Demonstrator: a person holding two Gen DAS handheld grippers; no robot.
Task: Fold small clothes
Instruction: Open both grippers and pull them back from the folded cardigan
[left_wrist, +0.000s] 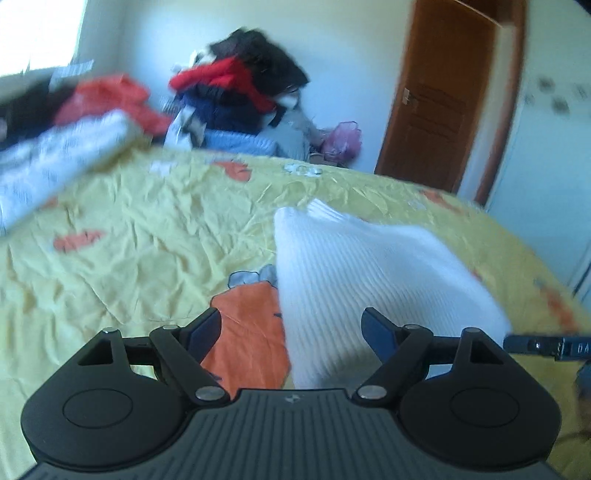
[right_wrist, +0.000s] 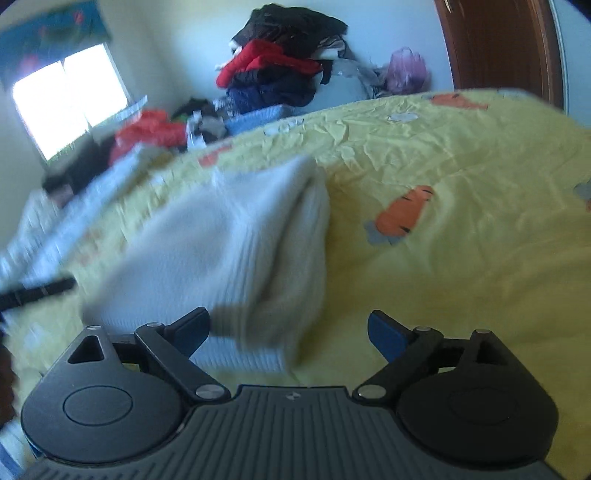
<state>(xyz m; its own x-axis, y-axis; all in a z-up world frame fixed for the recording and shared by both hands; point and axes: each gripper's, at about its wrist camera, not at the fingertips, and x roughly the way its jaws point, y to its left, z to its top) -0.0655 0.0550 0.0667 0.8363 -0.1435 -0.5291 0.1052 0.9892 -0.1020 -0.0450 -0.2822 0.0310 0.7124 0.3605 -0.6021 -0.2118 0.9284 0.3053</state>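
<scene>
I see both my left gripper (left_wrist: 291, 328) and right gripper (right_wrist: 290, 330) spread wide, grasping nothing, with the white knit (left_wrist: 362, 266) lying folded on the yellow bed (left_wrist: 147, 229) just ahead between them.

Yellow bedsheet (left_wrist: 155, 229), creased, printed with orange carrots (right_wrist: 406, 212). Heap of dark and red clothing (left_wrist: 243, 92) against the far wall at 12 o'clock. Brown wooden door (left_wrist: 443, 96) at 2 o'clock. Bright window (right_wrist: 70, 99) at 10 o'clock. Pink bag (right_wrist: 406, 70) beside the heap.
</scene>
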